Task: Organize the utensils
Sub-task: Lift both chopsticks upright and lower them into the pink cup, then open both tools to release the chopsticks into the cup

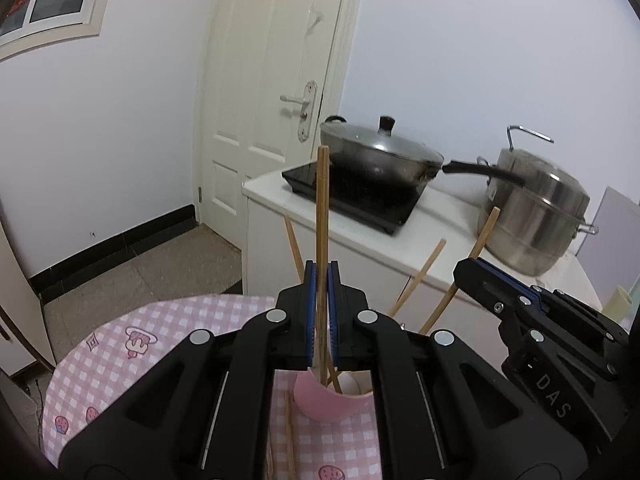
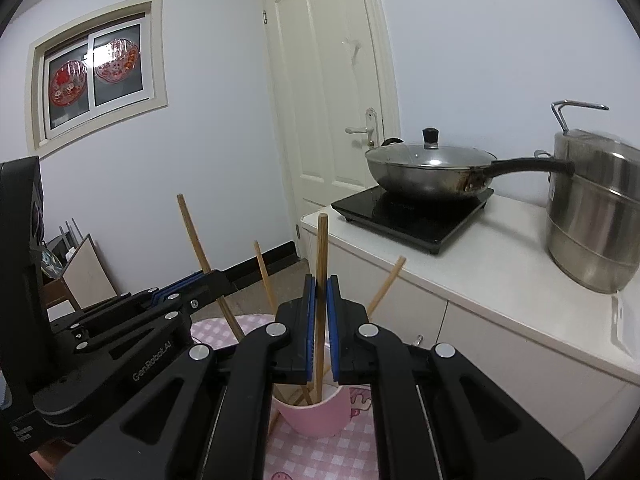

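Left wrist view: each gripper [image 1: 321,280] [image 2: 321,292] pinches an upright chopstick [image 1: 322,216] [image 2: 321,248] above pink cup [image 1: 332,404].

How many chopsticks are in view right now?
5. One chopstick is clamped in the left tool, another in the right tool, both reaching into the pink cup; two lean in it; one lies on the tablecloth. The tools may hide more.

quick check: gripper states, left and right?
Left gripper: closed on a chopstick above the pink cup.
Right gripper: closed on another chopstick, same cup.
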The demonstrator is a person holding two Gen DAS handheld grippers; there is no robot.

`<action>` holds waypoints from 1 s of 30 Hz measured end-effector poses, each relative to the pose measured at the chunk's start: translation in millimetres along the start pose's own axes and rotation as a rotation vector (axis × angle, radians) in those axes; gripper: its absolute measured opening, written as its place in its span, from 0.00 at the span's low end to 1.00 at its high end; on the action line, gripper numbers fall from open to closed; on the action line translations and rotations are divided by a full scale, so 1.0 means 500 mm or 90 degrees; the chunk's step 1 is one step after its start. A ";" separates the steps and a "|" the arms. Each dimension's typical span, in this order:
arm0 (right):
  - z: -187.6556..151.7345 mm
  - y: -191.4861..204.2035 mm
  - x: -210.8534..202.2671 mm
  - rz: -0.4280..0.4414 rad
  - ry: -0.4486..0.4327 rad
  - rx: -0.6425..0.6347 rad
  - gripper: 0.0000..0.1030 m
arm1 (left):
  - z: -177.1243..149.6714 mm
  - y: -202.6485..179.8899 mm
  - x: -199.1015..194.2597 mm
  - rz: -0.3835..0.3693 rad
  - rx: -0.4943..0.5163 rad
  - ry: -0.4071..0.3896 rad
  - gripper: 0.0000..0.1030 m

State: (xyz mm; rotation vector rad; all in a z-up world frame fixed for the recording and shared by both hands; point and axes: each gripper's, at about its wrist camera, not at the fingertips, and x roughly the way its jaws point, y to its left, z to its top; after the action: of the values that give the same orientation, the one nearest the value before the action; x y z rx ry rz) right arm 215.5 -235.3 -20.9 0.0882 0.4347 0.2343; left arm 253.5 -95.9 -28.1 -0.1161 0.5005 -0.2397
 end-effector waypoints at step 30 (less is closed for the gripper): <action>-0.059 -0.006 -0.064 0.013 0.019 0.050 0.27 | -0.045 0.012 -0.087 0.002 0.029 0.003 0.66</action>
State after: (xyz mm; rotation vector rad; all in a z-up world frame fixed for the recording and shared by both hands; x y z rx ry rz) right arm 175.3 -245.2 -34.9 0.1669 0.4723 0.2381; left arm 206.9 -80.0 -28.4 -0.0697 0.4993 -0.2482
